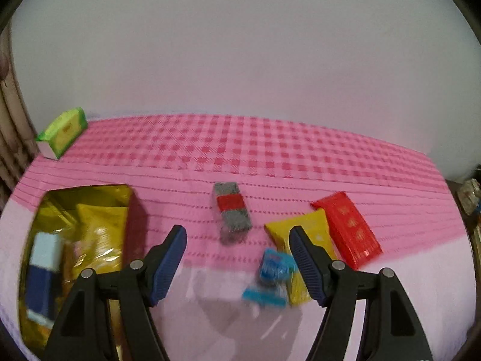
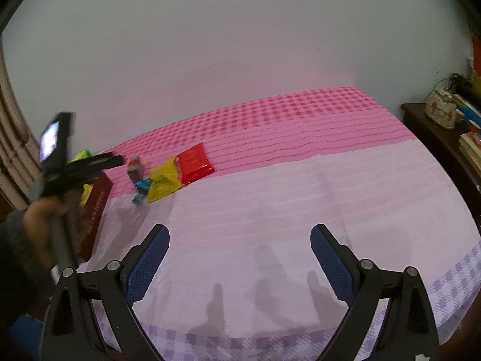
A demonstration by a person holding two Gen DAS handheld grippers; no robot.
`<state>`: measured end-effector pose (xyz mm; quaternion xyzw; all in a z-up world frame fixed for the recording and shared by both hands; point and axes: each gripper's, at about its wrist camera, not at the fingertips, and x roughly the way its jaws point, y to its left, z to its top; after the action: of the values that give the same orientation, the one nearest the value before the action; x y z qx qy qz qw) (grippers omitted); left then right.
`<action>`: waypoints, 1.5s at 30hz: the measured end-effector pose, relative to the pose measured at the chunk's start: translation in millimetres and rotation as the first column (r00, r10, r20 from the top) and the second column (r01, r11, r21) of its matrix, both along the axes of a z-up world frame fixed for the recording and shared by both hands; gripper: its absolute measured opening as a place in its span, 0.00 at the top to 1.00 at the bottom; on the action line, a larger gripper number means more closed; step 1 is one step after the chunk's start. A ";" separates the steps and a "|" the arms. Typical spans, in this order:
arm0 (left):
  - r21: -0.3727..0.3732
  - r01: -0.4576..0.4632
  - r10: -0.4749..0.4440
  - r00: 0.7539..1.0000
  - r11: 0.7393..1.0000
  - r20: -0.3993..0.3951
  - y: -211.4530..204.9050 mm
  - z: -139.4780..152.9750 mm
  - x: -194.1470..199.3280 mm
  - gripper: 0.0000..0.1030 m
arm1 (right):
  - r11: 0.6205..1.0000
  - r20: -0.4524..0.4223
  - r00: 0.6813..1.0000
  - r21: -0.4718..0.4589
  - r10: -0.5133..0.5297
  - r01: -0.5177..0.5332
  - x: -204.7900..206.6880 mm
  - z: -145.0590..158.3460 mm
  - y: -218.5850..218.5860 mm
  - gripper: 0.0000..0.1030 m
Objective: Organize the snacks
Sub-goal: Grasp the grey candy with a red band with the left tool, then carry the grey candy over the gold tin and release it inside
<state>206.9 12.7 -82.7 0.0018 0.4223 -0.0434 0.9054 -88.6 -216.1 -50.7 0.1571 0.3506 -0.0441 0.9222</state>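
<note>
we note several snacks already in the gold box (image 1: 90, 198); grey-red bar (image 1: 233, 209), blue sweet (image 1: 272, 270), yellow pack (image 1: 297, 231), red pack (image 1: 348, 228) remain loose on the bedspread (image 1: 270, 156). left gripper (image 1: 237, 267) and right gripper (image 2: 239, 264) gape wide, both empty.

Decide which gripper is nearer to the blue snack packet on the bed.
Left. The left gripper hovers open just beside the blue snack packet, which lies by its right finger. The right gripper is open over bare sheet, well away from it.
</note>
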 end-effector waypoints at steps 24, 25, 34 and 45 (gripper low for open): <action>0.209 0.099 -0.114 0.992 0.973 0.062 -45.4 46.2 -30.5 0.74 | 0.997 -0.029 0.998 0.041 0.061 -0.060 4.3 -5.7 9.4 0.08; 0.207 0.105 -0.124 0.989 0.973 0.079 -47.2 57.7 -38.5 0.74 | 0.998 -0.026 0.998 0.023 0.064 -0.063 3.3 -3.3 13.1 0.08; 0.215 0.091 -0.141 0.963 0.972 0.229 -24.2 141.9 -97.0 0.74 | 0.993 0.012 0.995 -0.055 0.102 -0.101 0.1 11.2 30.4 0.08; 0.231 -0.010 -0.063 0.949 0.973 0.308 22.7 185.5 -116.3 0.74 | 0.989 0.006 0.990 -0.038 0.143 -0.143 -1.4 12.7 43.2 0.08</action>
<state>90.6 35.4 102.9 0.1192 0.2755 -0.0055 0.9539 -90.0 -172.8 -38.0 0.1145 0.3560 0.0162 0.9273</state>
